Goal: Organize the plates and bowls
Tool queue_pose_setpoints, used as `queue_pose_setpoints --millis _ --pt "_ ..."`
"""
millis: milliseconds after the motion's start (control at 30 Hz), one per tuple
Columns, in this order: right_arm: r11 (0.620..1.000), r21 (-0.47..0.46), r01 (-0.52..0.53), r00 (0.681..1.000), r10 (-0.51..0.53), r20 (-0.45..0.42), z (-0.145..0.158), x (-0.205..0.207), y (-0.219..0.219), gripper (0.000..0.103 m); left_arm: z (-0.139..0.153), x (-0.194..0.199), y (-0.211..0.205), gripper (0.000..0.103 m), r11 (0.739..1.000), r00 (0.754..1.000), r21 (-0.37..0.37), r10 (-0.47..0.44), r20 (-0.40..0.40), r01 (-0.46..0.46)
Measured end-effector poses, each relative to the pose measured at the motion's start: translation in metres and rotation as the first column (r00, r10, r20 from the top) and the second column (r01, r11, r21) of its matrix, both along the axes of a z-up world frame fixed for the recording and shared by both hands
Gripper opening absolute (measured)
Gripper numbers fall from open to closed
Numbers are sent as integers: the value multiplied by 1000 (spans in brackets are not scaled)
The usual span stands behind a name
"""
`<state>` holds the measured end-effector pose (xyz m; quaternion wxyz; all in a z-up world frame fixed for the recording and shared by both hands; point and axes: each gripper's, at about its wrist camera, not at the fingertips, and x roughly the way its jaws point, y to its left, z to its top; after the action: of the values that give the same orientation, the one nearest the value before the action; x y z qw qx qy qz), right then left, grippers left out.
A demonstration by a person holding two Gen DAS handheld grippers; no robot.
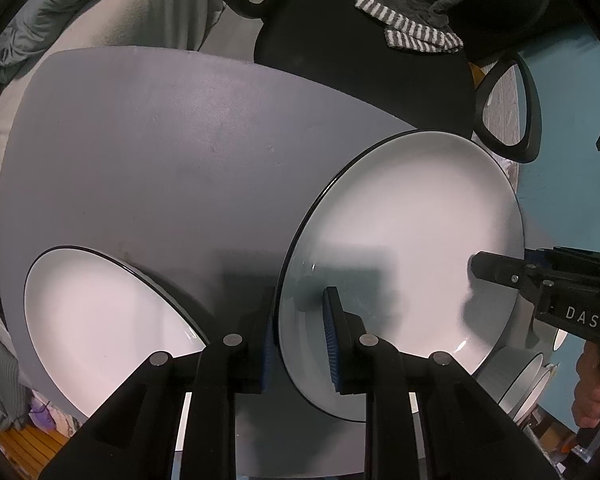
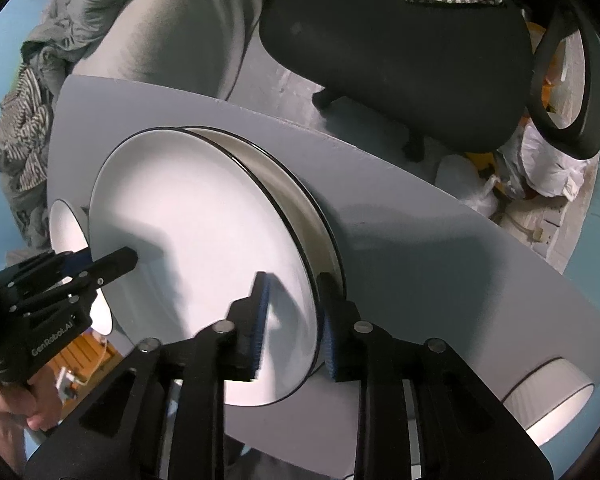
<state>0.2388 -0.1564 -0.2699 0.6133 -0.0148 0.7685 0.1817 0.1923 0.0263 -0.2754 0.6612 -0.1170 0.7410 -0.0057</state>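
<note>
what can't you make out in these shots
- Right wrist view: how many plates lie under the top plate, because it covers them.
- Right wrist view: the white dish at lower right is cut off by the gripper body and the picture edge.
- Left wrist view: the stacked dishes are mostly hidden behind the top plate.

Second plate (image 2: 300, 200) under top plate (image 2: 200, 240): only rim crescent shows. Far-left plate (image 1: 100, 328) partly hidden behind left gripper's (image 1: 300, 336) linkage. Stacked dishes (image 1: 532, 380) at lower right mostly covered by top plate; count unclear. Bowl (image 2: 548, 400) cut off by fisheye edge. Pad contact with rims unclear.
</note>
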Motion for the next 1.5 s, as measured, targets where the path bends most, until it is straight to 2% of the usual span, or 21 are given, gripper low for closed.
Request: queue_pose_setpoints --millis 100,300,633,1000,1100,1367,1500 --pt "1000 -17 -4 1000 4 -14 -1 0 3 31 1 0 -3 22 1000 1000 14 -9 5 9" --pt "998 -53 -37 999 35 -40 1 -2 11 45 8 0 -9 24 999 999 32 -39 30 38" --pt "991 -122 -49 999 47 -16 9 -8 14 46 17 -4 -8 26 997 996 52 -64 61 61" --pt "987 -153 -49 999 51 6 16 -16 17 47 25 -15 -6 28 997 995 43 -62 77 59" --pt "976 -210 -64 997 71 27 18 -17 18 56 28 -17 -3 28 998 995 34 -51 80 48" --pt "971 -227 -79 994 95 61 23 -23 18 56 38 -23 1 28 999 994 33 -34 105 30" --pt "973 -219 -74 989 100 110 32 -28 21 56 46 -28 5 39 998 991 49 -38 128 32"
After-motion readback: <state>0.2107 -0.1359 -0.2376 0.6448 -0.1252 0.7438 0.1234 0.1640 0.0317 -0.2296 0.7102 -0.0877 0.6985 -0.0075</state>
